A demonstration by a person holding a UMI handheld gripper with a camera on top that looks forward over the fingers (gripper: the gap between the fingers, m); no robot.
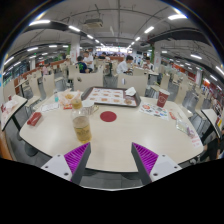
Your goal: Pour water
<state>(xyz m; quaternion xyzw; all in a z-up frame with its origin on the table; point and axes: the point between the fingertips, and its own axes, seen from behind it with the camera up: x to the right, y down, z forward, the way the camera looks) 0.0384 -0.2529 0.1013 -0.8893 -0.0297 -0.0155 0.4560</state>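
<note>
My gripper [111, 160] hovers over the near edge of a round white table [120, 138], its two fingers spread wide with the purple pads [76, 156] facing each other and nothing between them. Well ahead and to the left of the fingers stands a clear plastic cup [82, 126] holding yellowish liquid. Farther back on the left stand two more drink containers [70, 100], one with orange liquid. A red round coaster [108, 116] lies near the table's middle, beyond the fingers.
A tray with red and white items [111, 96] sits at the far side of the table. Papers and small objects [160, 108] lie at the right. Chairs [205, 128] ring the table; a large hall with more tables stretches behind.
</note>
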